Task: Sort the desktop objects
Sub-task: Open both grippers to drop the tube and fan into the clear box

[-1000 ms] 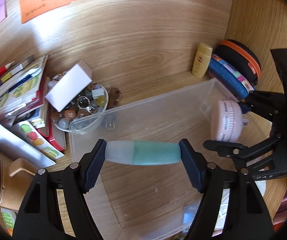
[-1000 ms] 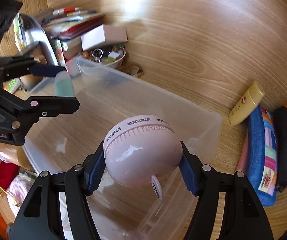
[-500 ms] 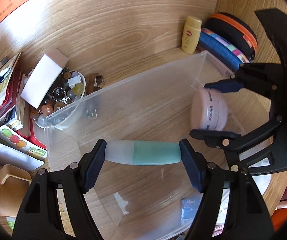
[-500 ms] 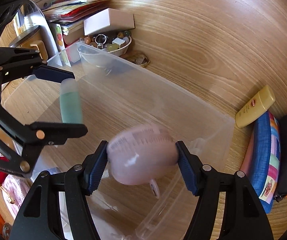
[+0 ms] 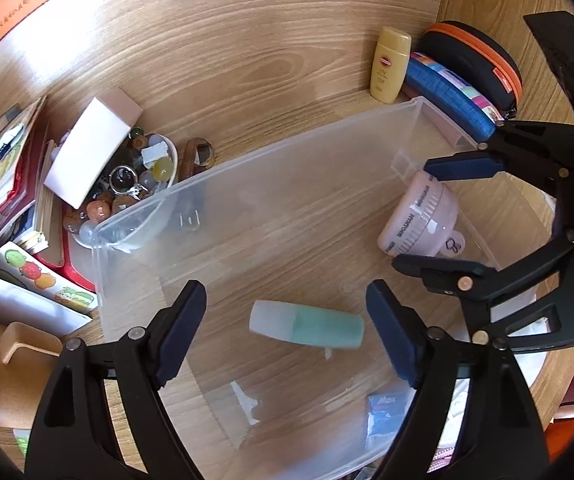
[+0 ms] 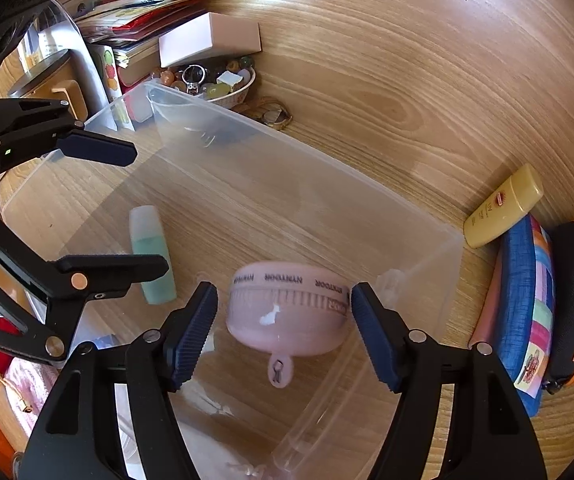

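Observation:
A clear plastic bin (image 5: pixel 287 152) (image 6: pixel 327 176) sits on the wooden desk. A teal and white bottle (image 5: pixel 307 325) (image 6: pixel 151 252) lies on its side on the bin floor, just beyond my open left gripper (image 5: pixel 287 320). A pink round timer (image 5: pixel 419 216) (image 6: pixel 289 312) lies in the bin between the spread fingers of my open right gripper (image 6: pixel 283 326), with a gap on each side. Both grippers hover over the bin. The left gripper also shows in the right wrist view (image 6: pixel 139 208), the right gripper in the left wrist view (image 5: pixel 443 216).
A white bowl of beads (image 5: pixel 127 188) with a white box (image 5: pixel 91 148) on it stands left of the bin, beside stacked books (image 5: pixel 3 176). A yellow bottle (image 5: pixel 389 66), a blue pouch (image 5: pixel 451 96) and a black orange-zipped case (image 5: pixel 479 60) lie behind the bin's right end.
Both grippers have opened. The bottle dropped from the left gripper to the bin floor. The timer left the right gripper's grip and rests in the bin. Both grippers moved lower over the bin.

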Available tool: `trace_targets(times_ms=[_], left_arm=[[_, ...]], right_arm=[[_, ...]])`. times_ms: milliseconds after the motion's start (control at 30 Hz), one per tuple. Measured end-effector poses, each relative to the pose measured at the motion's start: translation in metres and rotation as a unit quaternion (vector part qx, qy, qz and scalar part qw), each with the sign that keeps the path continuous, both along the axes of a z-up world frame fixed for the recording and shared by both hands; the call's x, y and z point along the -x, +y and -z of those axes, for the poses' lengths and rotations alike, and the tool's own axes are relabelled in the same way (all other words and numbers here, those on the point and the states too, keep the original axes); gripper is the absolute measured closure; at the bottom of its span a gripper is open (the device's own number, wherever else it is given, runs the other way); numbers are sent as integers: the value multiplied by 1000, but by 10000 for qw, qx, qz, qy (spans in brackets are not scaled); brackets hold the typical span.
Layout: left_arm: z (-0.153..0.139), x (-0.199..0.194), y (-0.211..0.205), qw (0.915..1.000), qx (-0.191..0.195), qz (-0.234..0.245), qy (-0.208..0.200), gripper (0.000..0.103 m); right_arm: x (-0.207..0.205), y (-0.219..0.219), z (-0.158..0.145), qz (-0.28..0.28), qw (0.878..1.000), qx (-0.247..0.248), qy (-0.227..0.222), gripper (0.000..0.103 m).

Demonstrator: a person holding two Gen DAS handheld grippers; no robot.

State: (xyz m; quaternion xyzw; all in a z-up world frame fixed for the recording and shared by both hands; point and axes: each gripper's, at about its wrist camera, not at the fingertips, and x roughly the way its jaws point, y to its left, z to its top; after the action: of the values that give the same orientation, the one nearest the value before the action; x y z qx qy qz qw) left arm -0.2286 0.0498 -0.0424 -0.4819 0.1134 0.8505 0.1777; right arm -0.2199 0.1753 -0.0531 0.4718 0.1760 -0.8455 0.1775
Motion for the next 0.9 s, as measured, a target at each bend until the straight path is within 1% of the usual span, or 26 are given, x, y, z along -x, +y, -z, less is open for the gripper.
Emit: trace_targets(times_ms=[100, 167, 233, 333, 433, 600, 767, 867, 900], left_arm=[[-2, -1, -2, 10000, -43, -25, 61, 16], [-2, -1, -2, 9999, -64, -37, 114, 15], [-4, -3, -2, 9998, -54, -67, 181, 15], [-7, -6, -4, 9995, -60, -114, 284, 15], [-10, -7, -6, 9992, -119, -199, 339, 12], [-21, -16, -11, 9978, -178, -365, 524, 11], [-34, -30, -19, 9960, -348, -482, 663, 9], [-45, -43, -24, 9941, -341, -596, 834, 8], [-48, -48, -27, 9935, -333, -634, 890, 7]], right_arm=[[-6, 1, -7, -8, 9999, -61, 114, 34], [-12, 1, -13, -46, 9996, -104, 245, 31], [-19, 2, -21, -67, 9990, -152, 412, 25], [-31, 4, -33, -45, 9977, -194, 649, 24], [-37, 5, -39, -42, 9970, -174, 757, 22], [-51, 6, -50, -4, 9948, -222, 994, 22], [-67, 11, -61, 58, 9931, -90, 1170, 22], [-79, 15, -70, 128, 9914, -3, 1299, 21], [-83, 17, -73, 166, 9908, 38, 1344, 20]])
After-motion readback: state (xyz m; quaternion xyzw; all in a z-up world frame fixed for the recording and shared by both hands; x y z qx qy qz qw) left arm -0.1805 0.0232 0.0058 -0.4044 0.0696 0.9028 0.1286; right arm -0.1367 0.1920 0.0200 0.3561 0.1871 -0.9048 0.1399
